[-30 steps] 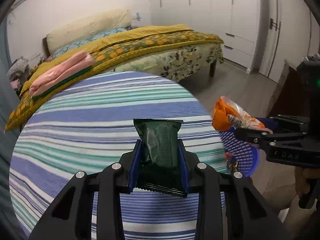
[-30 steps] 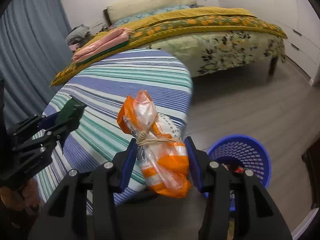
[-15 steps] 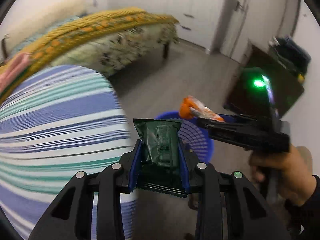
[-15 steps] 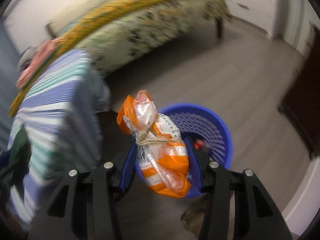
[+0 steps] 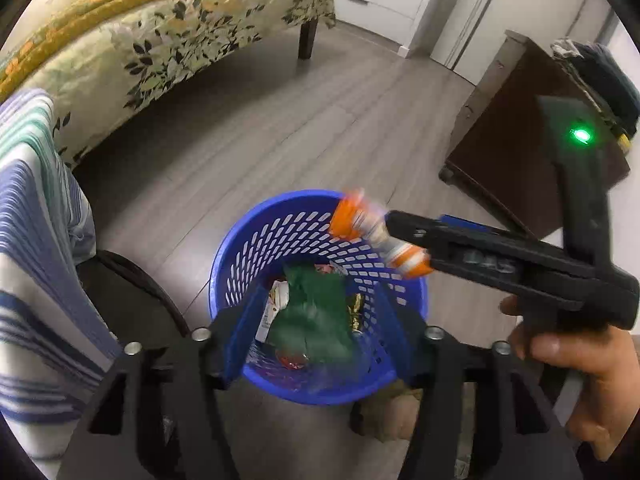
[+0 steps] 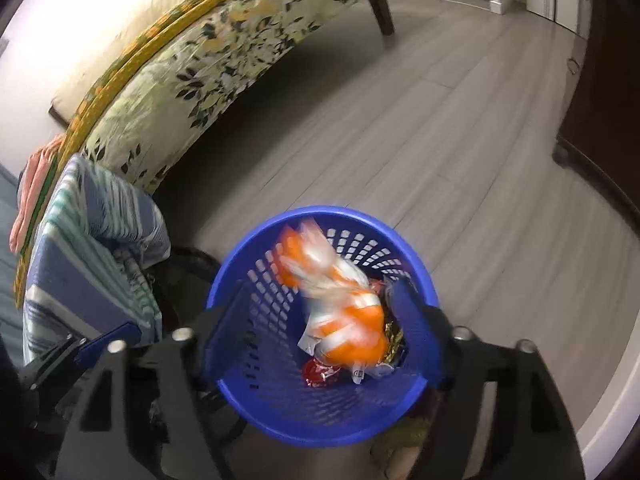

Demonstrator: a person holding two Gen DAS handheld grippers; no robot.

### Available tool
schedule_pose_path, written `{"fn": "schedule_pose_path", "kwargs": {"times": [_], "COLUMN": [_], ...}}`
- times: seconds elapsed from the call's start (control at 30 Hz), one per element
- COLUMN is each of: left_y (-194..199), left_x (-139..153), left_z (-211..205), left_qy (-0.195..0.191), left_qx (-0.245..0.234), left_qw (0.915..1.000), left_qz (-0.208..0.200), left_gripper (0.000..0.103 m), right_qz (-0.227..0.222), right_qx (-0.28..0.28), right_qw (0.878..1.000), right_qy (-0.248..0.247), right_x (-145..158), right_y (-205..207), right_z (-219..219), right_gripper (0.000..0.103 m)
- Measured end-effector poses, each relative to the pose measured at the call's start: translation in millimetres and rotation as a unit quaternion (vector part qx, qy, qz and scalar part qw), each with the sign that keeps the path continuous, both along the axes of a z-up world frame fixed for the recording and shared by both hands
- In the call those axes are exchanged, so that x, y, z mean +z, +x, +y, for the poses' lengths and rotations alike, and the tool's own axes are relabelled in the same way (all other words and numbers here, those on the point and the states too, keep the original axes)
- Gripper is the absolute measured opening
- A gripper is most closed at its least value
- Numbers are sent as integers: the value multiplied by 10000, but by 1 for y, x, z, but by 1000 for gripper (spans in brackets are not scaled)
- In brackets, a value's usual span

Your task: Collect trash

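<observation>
Trash basket (image 5: pixel 240 248), blue perforated plastic, stands on the grey wood floor (image 5: pixel 280 120) directly below both tools. Left tool (image 5: pixel 316 324): jaws opening, pads clear of the green wrapper (image 5: pixel 312 316), which appears blurred between them over the basket mouth. Right tool (image 6: pixel 324 320): jaws opening, pads clear of the orange-and-white bag (image 6: pixel 340 312), which appears blurred between them inside the basket rim. Whether either item touches the contents below cannot be told. Basket contents visible in the right wrist view: a red wrapper (image 6: pixel 320 372) and gold foil (image 6: pixel 394 340) at the bottom.

In the left wrist view the right tool enters from 3 o'clock, gripped by a hand (image 5: pixel 576 364), with a green indicator light (image 5: pixel 581 135) lit on its body. A striped cloth (image 5: pixel 36 264) covers the tabletop at 9 o'clock of the basket. A bed with floral skirt (image 5: pixel 160 48) lies at 11 o'clock. A dark wooden cabinet (image 5: pixel 504 140) stands at 2 o'clock.
</observation>
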State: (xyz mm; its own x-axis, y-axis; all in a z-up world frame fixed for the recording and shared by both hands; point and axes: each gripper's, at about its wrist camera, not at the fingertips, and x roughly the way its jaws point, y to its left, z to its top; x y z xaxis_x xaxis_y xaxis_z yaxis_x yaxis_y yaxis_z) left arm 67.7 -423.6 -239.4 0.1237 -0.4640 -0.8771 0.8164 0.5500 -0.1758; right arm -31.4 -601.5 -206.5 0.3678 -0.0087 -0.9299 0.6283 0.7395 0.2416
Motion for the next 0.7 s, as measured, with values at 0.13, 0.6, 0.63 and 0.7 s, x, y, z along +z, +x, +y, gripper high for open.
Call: {"fn": "schedule_pose_path", "kwargs": {"times": [0.13, 0.6, 0.63, 0.7], "left_y": [-8, -83, -86, -92], "left_x": [20, 105, 107, 113], "left_z": [18, 96, 99, 105], "left_qy": [-330, -911, -920, -913], "left_qx": [164, 321, 367, 503], "left_qw": [9984, 9797, 9788, 9761], "left_qz": [-426, -1757, -1793, -1907], "left_gripper": [84, 98, 98, 98], "right_qz": [-51, -590, -577, -355], "right_qx": [-337, -174, -269, -243], "right_qw": [9994, 9783, 9752, 9760], "right_qy": [-114, -1977, -2122, -2136], "right_x": [14, 155, 163, 168], "right_y": [-15, -87, -93, -97], "right_z": [-7, 64, 69, 72], "right_gripper": [87, 98, 98, 98]}}
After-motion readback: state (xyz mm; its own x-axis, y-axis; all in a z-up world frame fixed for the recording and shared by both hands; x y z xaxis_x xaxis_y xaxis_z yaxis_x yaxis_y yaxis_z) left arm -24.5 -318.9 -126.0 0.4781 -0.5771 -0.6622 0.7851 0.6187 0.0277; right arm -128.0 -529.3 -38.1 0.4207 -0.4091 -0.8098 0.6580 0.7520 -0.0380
